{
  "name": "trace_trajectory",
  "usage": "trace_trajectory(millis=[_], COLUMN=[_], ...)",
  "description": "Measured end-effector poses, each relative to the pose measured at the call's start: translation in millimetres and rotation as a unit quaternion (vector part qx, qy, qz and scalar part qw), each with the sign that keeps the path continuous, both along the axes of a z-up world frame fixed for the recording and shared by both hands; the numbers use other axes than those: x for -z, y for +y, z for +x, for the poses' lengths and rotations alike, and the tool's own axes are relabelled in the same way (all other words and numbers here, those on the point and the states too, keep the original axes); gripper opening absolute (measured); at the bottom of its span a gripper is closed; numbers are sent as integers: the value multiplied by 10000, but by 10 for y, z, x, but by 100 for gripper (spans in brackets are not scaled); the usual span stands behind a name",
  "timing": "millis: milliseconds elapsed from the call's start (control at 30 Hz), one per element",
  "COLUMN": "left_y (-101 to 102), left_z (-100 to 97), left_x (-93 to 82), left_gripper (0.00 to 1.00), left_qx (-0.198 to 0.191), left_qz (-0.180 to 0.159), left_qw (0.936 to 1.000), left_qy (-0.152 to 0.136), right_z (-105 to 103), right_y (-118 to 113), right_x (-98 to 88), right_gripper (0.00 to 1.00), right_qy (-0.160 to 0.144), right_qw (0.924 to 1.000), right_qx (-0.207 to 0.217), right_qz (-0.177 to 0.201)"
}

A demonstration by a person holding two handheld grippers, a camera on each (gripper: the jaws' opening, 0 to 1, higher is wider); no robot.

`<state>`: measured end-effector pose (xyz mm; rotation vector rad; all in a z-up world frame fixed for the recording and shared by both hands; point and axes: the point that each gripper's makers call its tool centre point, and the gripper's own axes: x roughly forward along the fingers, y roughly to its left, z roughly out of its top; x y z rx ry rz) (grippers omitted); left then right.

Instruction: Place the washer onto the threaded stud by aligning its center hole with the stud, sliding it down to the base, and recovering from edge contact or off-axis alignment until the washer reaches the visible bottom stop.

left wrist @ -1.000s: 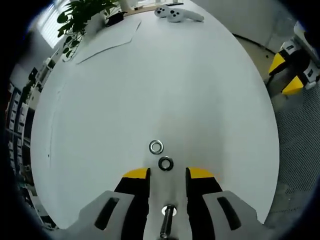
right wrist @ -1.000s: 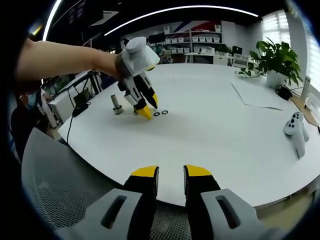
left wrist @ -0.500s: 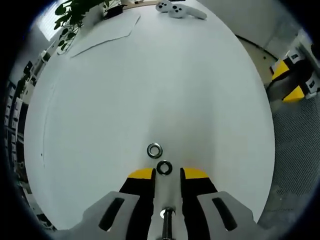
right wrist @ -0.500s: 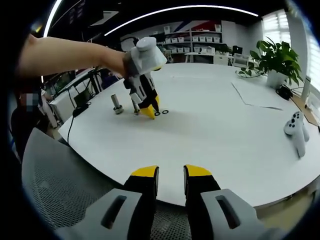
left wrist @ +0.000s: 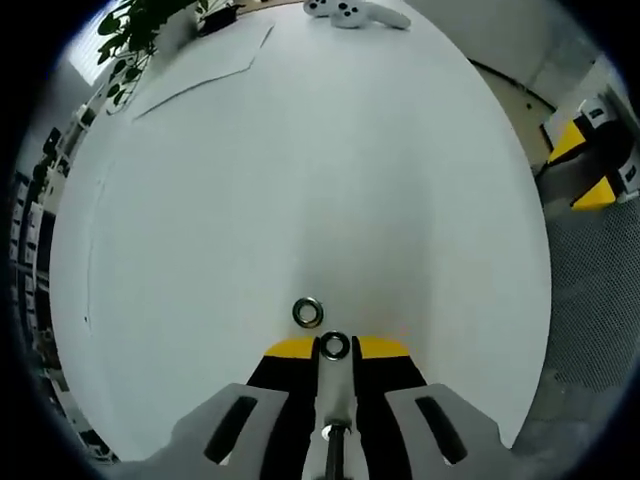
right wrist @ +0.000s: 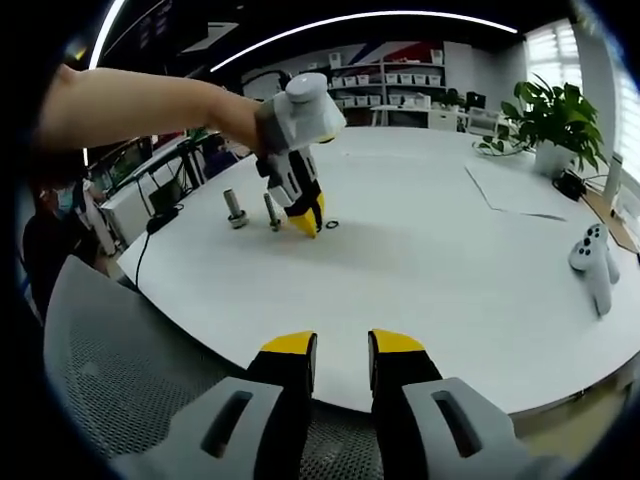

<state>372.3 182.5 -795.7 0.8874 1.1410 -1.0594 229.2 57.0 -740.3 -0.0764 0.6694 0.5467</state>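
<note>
**Left gripper closes in on a washer**

Left gripper (left wrist: 334,347) is low over the white table (left wrist: 300,180), jaws apart, and the dark washer (left wrist: 334,347) lies flat right between the yellow tips; whether either tip touches it is hard to tell. A second washer (left wrist: 308,312) lies just ahead of the left jaw. Below the tips, between the jaws, a threaded stud (left wrist: 334,440) stands near the frame's bottom. Right gripper (right wrist: 340,345) hangs at the table's near edge, jaws apart, holding nothing. Well ahead of them, two studs (right wrist: 252,209) stand beside the left gripper.
</note>
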Motion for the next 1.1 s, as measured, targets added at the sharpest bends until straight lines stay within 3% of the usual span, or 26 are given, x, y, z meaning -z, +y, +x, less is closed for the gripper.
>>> trace_trajectory(millis=[33, 1100], left_y=[5, 36], left_z=[0, -31], left_x=[-1, 3], left_gripper=[11, 10], left_qx=[-185, 71], left_qz=[1, 25], left_qw=[9998, 10000], left_qy=[17, -37], right_z=[0, 22], right_y=[-1, -22], right_x=[1, -7], right_gripper=[23, 23], right_qy=[2, -37], right_qw=[10000, 10000], right_qx=[-1, 79], right_qz=[-4, 14])
